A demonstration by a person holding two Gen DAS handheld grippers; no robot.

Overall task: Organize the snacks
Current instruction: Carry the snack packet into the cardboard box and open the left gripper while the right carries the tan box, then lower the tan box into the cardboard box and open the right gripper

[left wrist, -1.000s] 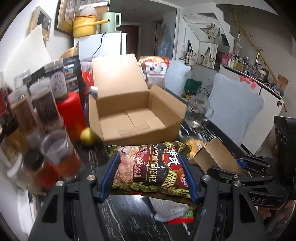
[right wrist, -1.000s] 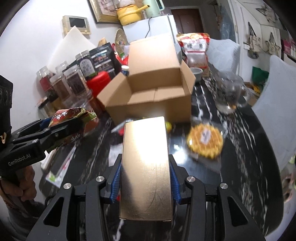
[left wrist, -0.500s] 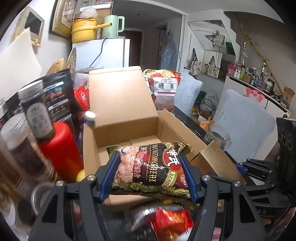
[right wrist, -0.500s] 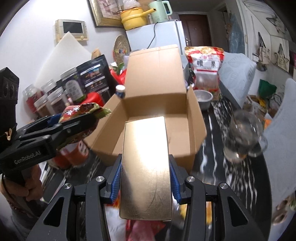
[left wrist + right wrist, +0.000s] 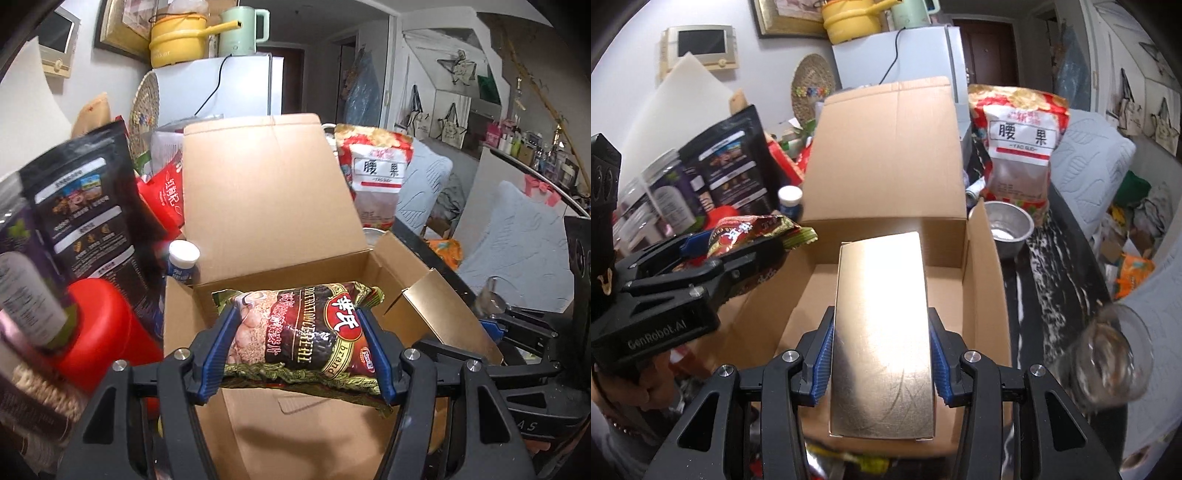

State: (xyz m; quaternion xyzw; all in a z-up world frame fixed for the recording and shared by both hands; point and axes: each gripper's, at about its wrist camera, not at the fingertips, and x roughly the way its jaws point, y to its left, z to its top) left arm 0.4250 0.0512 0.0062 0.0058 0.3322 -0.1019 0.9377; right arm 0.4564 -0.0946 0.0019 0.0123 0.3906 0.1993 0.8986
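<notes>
An open cardboard box stands on the dark marble table with its lid flap up. My left gripper is shut on a brown and green snack packet and holds it over the box's left half; the packet also shows in the right wrist view. My right gripper is shut on a flat gold box and holds it over the box's right half; the gold box shows at the right of the left wrist view.
Jars, a black pouch and a red canister crowd the box's left side. A cashew bag, a metal bowl and a glass mug stand to its right. Loose packets lie in front of the box.
Both grippers have moved forward with their loads, from above the table in front of the box to above the box's open inside.
</notes>
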